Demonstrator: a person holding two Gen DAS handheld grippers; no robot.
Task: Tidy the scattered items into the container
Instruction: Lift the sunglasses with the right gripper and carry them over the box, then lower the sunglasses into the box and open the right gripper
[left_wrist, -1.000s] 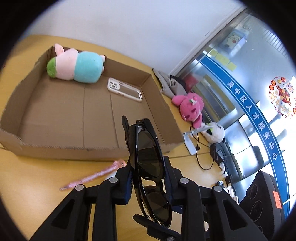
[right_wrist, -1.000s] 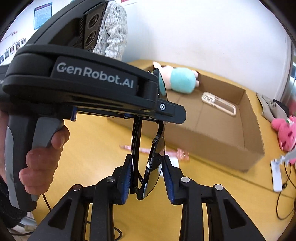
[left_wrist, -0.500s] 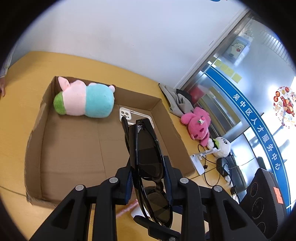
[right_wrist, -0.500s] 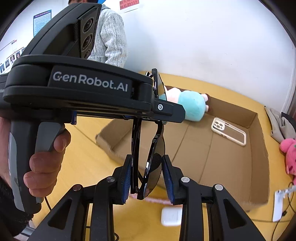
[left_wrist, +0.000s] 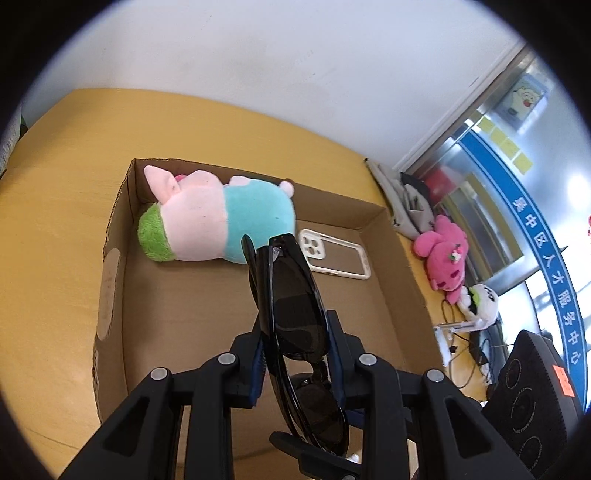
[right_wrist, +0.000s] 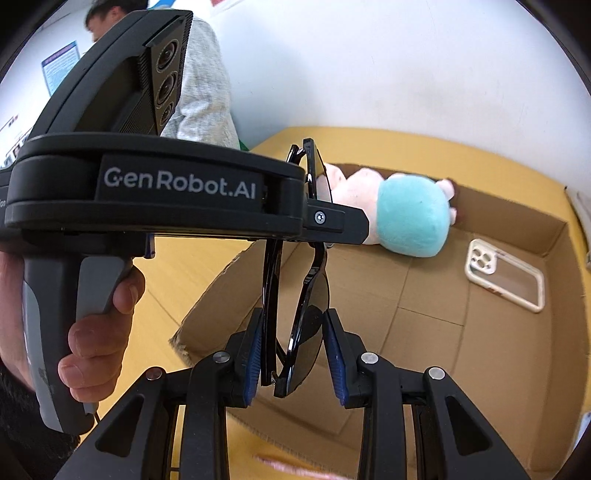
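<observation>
A yellow wooden counter carries a shallow open cardboard box. At the left of the box floor, against the far wall, a plush toy in green, pink and turquoise lies on its side. Just to its right, flat on the cardboard, lies a white-rimmed clear phone case.

A pair of folded black sunglasses is held in the air above the box's near middle, gripped from two sides. The left gripper has its fingers closed on the frame near the bridge, with one dark lens rising forward between them. In the right wrist view, the right gripper has its blue-padded fingers closed on the lower end of the sunglasses, while the left gripper's black body crosses the picture above, held by a hand at the left.

Right of the box, on the counter, lie a grey pouch, a pink plush, a white plush and some cables.
</observation>
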